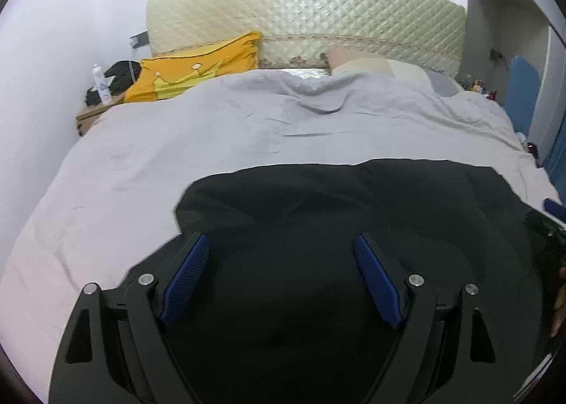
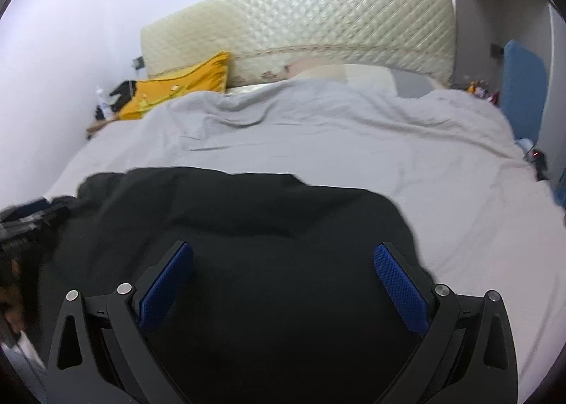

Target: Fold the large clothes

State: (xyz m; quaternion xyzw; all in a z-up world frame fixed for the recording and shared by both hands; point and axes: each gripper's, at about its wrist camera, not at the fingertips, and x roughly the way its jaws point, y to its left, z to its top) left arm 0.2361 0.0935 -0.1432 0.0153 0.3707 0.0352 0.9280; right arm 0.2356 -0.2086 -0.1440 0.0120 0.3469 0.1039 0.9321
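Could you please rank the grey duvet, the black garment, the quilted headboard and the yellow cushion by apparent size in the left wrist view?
1. grey duvet
2. black garment, though its nearness to the camera inflates it
3. quilted headboard
4. yellow cushion

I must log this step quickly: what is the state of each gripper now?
Left gripper: open, holding nothing, above the black garment.
Right gripper: open, holding nothing, above the same garment.
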